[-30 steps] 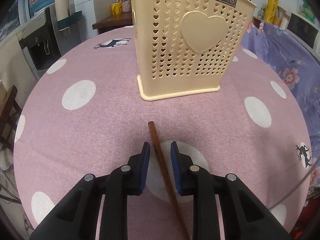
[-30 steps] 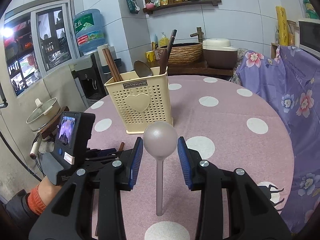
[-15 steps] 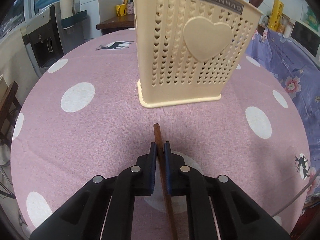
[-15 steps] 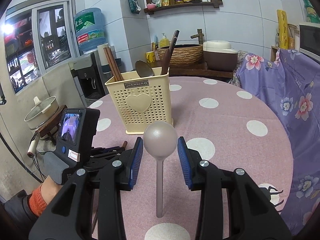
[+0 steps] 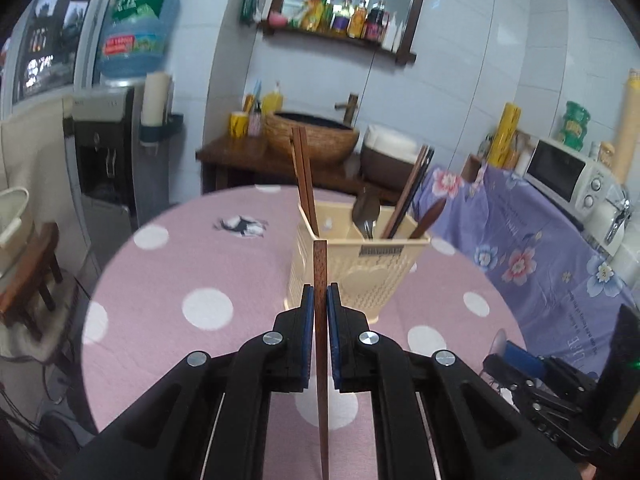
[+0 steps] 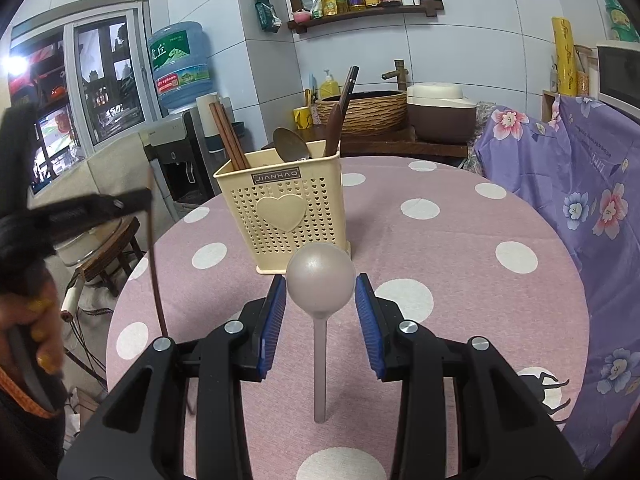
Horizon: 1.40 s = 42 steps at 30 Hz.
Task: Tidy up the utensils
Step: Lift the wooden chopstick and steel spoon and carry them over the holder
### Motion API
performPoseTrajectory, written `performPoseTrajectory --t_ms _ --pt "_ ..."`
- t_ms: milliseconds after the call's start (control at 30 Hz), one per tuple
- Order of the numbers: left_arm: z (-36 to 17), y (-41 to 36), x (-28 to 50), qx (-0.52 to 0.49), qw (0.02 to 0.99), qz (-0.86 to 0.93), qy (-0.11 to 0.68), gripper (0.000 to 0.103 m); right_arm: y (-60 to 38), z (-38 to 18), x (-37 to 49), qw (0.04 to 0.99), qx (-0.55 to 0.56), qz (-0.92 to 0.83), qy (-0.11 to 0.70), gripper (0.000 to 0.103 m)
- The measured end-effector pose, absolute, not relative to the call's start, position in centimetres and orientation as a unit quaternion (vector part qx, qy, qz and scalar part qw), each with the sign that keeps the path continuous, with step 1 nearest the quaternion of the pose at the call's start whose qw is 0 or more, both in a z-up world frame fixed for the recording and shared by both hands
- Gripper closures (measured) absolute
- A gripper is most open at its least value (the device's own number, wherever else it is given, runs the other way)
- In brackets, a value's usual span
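Observation:
My left gripper (image 5: 320,292) is shut on a brown wooden chopstick (image 5: 320,272) and holds it upright above the pink dotted table (image 5: 192,264), short of the cream perforated utensil holder (image 5: 360,272). The holder (image 6: 280,208) has chopsticks, a metal spoon and dark wooden utensils in it. The right wrist view shows the left gripper (image 6: 144,200) at far left with the chopstick (image 6: 154,260) hanging down. My right gripper (image 6: 321,292) is shut on a grey spoon (image 6: 321,280), its bowl up between the blue pads, in front of the holder.
A purple flowered cloth (image 6: 580,200) covers furniture on the right. A water dispenser (image 6: 180,80) and a stool with a pot (image 5: 24,240) stand left of the table. A wooden counter with a basket basin (image 6: 360,108) and a rice cooker lies behind.
My left gripper closed on the chopstick that lay on the table and lifted it, tilting it upright well above the table. The right gripper with the spoon has stayed put.

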<state>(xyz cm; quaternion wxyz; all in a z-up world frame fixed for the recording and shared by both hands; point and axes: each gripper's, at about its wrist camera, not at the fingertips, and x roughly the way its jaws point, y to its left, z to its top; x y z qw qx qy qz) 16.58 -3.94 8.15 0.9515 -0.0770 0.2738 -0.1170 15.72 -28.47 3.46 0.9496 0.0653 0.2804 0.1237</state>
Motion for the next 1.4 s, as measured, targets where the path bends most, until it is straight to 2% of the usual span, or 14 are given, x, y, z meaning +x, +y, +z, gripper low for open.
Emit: performPoseTrajectory --t_ms 33,67,100,300,433,500,567,833,1000,1067,1200,1300,1400 --pt "8.3 -3.8 16.4 -0.078 0.953 -0.117 0.27 0.095 -28.4 3.5 15.8 0.949 0.068 0.125 0.281 0.067" --pt "8.4 -3.7 16.5 -0.079 0.953 -0.115 0.267 0.095 -28.4 3.4 15.9 0.949 0.068 0.126 0.281 0.083" --pt "8.3 -3.7 16.5 -0.08 0.954 -0.114 0.267 0.095 -28.4 3.3 16.0 0.948 0.071 0.129 0.282 0.089" --pt "8.1 -3.4 17.0 -0.089 0.953 -0.113 0.267 0.095 -28.1 3.0 16.6 0.947 0.069 0.126 0.287 0.09" --pt "8.2 -3.1 16.7 -0.091 0.953 -0.117 0.264 0.095 -27.6 2.5 17.7 0.945 0.052 0.127 0.297 0.088" --pt "8.3 -3.1 16.5 -0.091 0.953 -0.119 0.262 0.095 -27.3 2.2 18.5 0.944 0.05 0.131 0.3 0.078" --pt "8.3 -3.1 16.3 -0.09 0.954 -0.12 0.259 0.095 -26.6 1.7 19.6 0.943 0.032 0.126 0.306 0.045" --pt "8.5 -3.4 16.0 -0.085 0.955 -0.125 0.256 0.095 -21.1 -3.4 27.0 0.908 -0.057 0.131 0.394 0.045" --pt "8.6 -3.5 15.8 -0.082 0.955 -0.126 0.254 0.095 -18.8 -5.9 30.1 0.894 -0.091 0.123 0.422 0.046" --pt "8.6 -3.5 15.8 -0.084 0.955 -0.128 0.254 0.095 -18.7 -6.5 30.9 0.89 -0.088 0.123 0.431 0.052" --pt "8.6 -3.6 15.7 -0.083 0.955 -0.128 0.254 0.095 -18.8 -7.0 31.6 0.889 -0.074 0.122 0.436 0.053" --pt "8.6 -3.6 15.7 -0.084 0.955 -0.129 0.254 0.095 -18.8 -7.2 31.7 0.887 -0.061 0.13 0.438 0.066" --pt "8.6 -3.6 15.7 -0.083 0.955 -0.128 0.254 0.095 -18.8 -7.3 31.6 0.889 -0.059 0.127 0.437 0.066"
